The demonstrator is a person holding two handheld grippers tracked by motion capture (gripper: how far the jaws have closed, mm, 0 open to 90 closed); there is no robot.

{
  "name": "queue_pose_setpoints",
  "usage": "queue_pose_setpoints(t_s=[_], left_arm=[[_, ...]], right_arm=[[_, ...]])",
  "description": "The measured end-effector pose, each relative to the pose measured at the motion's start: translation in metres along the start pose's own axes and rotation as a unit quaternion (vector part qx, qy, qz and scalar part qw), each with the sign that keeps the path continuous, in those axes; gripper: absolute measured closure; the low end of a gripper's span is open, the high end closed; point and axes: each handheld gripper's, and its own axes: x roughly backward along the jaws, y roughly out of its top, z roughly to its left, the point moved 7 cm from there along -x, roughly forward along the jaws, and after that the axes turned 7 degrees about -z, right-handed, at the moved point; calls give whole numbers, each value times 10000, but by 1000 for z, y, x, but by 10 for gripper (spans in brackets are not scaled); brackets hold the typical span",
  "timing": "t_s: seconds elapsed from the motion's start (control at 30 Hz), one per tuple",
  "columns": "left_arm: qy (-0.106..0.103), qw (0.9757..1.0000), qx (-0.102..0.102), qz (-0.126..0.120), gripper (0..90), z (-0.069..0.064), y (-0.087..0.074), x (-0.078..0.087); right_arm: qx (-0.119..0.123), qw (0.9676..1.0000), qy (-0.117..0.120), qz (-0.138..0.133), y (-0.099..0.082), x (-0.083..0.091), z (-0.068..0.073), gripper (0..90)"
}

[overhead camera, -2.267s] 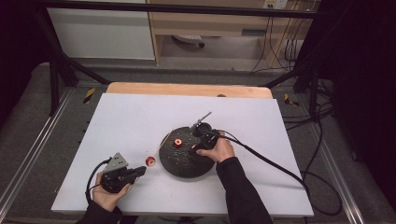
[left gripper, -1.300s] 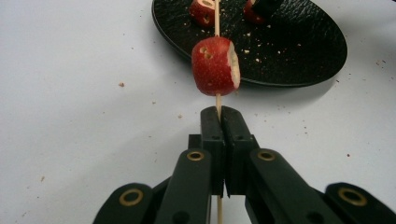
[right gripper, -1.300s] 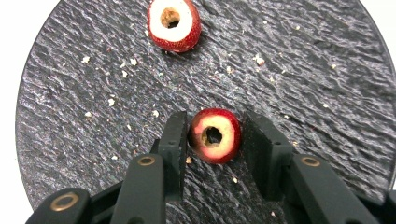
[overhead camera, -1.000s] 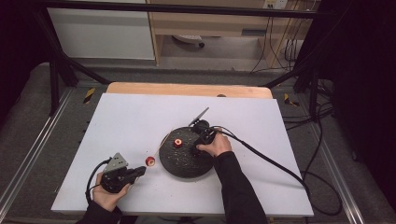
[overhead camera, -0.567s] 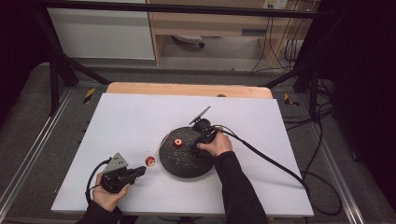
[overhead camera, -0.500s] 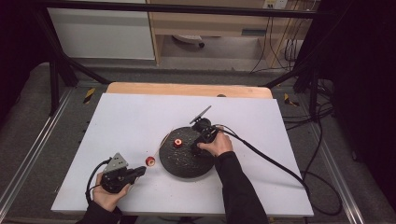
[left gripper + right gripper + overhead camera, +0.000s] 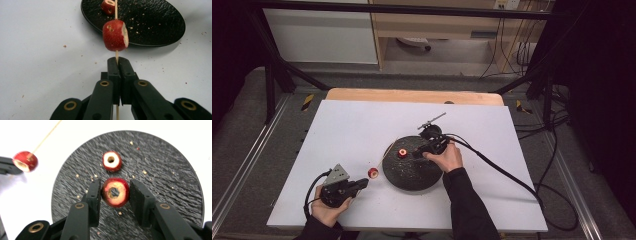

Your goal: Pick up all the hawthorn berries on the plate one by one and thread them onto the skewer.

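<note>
My left gripper [image 7: 117, 60] is shut on a thin wooden skewer [image 7: 116, 53] that points at the black plate [image 7: 150, 22]. A cored red fruit piece [image 7: 115, 35] is threaded on it just past the jaws. In the high view this gripper [image 7: 361, 183] is at the table's front left, with the skewered piece [image 7: 373, 173] left of the plate [image 7: 412, 172]. Over the plate, my right gripper [image 7: 114, 184] holds a second cored red piece [image 7: 122, 195], hole facing the camera. A third cored piece [image 7: 116, 165] lies on the plate [image 7: 162, 170] just beyond.
The plate sits in the middle of a white table top [image 7: 352, 125] with a wooden strip [image 7: 412, 95] at the far edge. Crumbs dot the plate and the table near it. Black cables [image 7: 502, 170] trail off to the right from the right gripper.
The right hand has shifted slightly over the plate's far side. The left gripper with the skewer has stayed where it was.
</note>
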Motion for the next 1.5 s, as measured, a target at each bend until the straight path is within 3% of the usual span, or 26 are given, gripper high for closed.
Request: queue_pose_setpoints(t_s=[0.23,0.4,0.53,0.93,1.37,1.5], left_arm=[[1,10000,2,-15,883,0,0,0],[-1,10000,21,-34,883,-1,1,0],[-9,10000,19,-42,884,-2,1,0],[-42,10000,4,-48,884,-4,1,0],[-68,9999,4,-78,884,-8,1,-1],[-72,9999,0,-73,884,-10,1,-1]], right_arm=[[-144,9986,107,-505,-1,7,6,630],[-335,9950,249,-902,-5,10,9,630],[-481,9903,387,-1245,-7,13,13,630],[-963,9711,633,-2090,-16,17,18,630],[-1471,9423,726,-2917,-20,19,18,631],[-1562,9358,739,-3073,-22,18,21,631]])
